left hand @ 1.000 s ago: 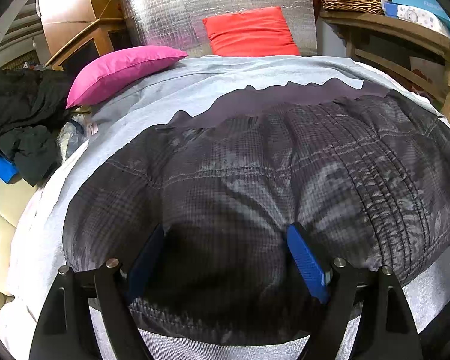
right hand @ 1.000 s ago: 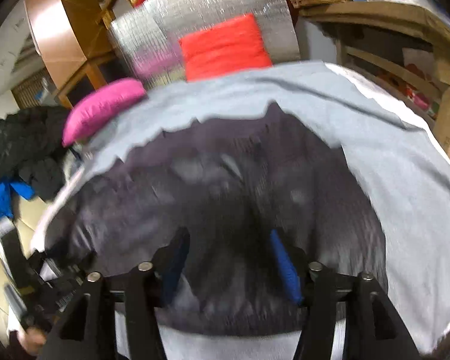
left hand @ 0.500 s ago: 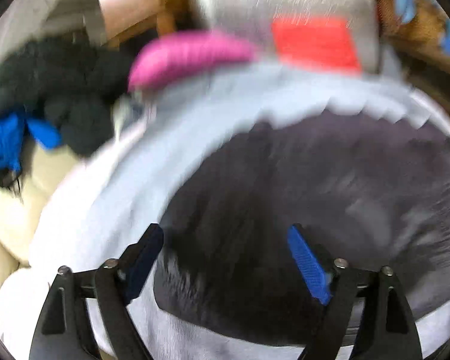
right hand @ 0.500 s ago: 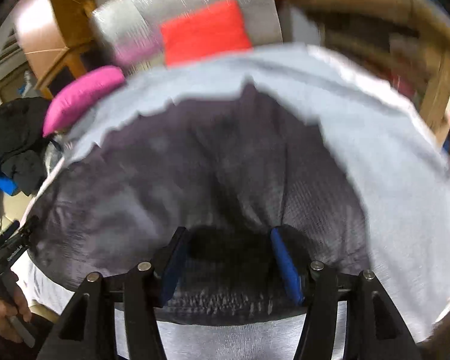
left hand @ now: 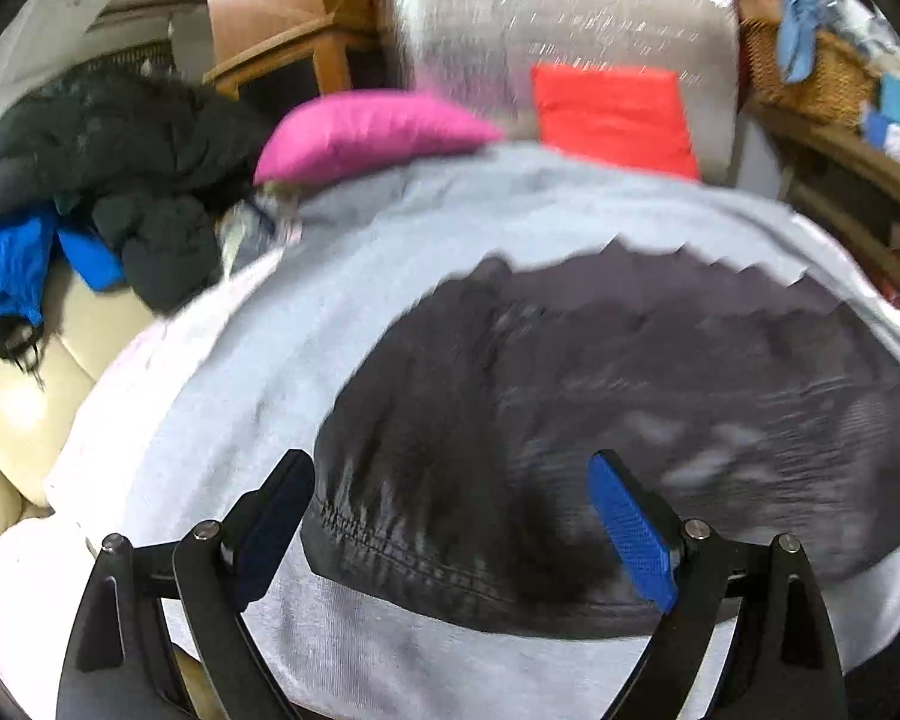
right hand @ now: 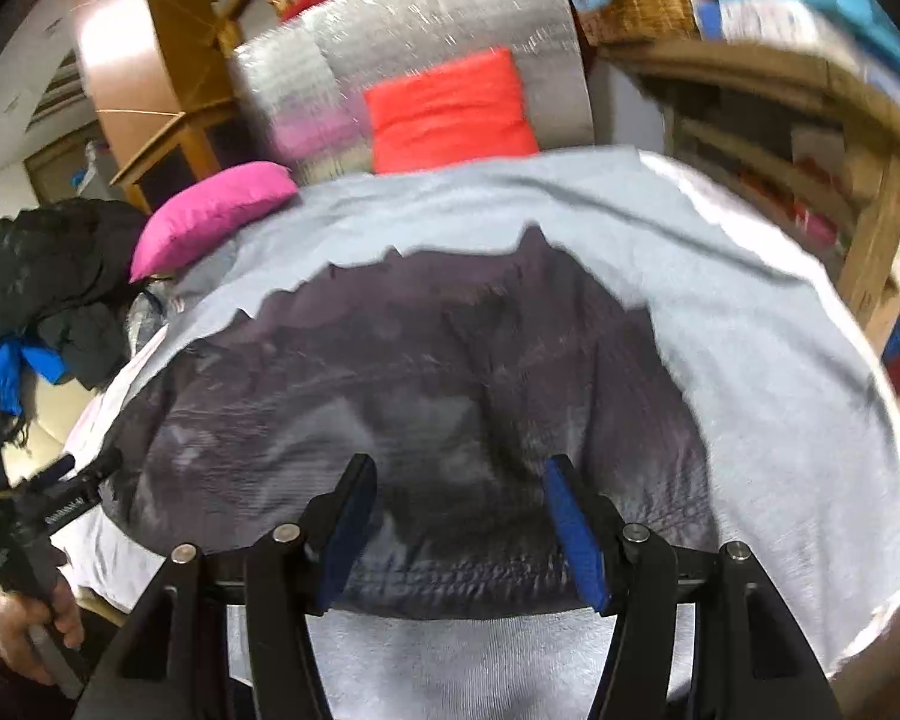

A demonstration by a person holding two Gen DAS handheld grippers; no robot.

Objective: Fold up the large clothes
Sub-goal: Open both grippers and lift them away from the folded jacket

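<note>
Dark grey quilted jacket fabric (left hand: 660, 396), with a stitched hem along its near edge and a zigzag far edge, lies spread flat on a pale grey sheet (left hand: 270, 360) that covers the work surface. From the left wrist view the left gripper (left hand: 450, 516) hangs above the jacket's near left corner; its jaws have just been opening and stand wide, the blue pads (left hand: 627, 531) clear of the cloth with nothing pinched between them. From the right wrist view the right gripper (right hand: 456, 522) hovers over the near hem farther right, jaws about half apart. Hem fabric shows between the fingers, but blur hides whether the pads press on it, so I cannot tell whether it grips.

At the sheet's far left edge rests a bright pink pillow (left hand: 366, 132). Behind it a silver quilted foil panel (left hand: 570, 18) stands upright with a red rectangular cushion (left hand: 612, 114) leaning against it. Left of the sheet, a heap of black padded clothes (left hand: 108, 144) with a blue garment (left hand: 6, 270) sits on cream upholstery (left hand: 24, 408). Wooden furniture (left hand: 306, 54) rises at the back, and on the right a wooden shelf unit (right hand: 870, 192) carries a wicker basket (left hand: 810, 72). At the lower left of the right wrist view a person's hand (right hand: 30, 630) grips the handle of the left gripper.
</note>
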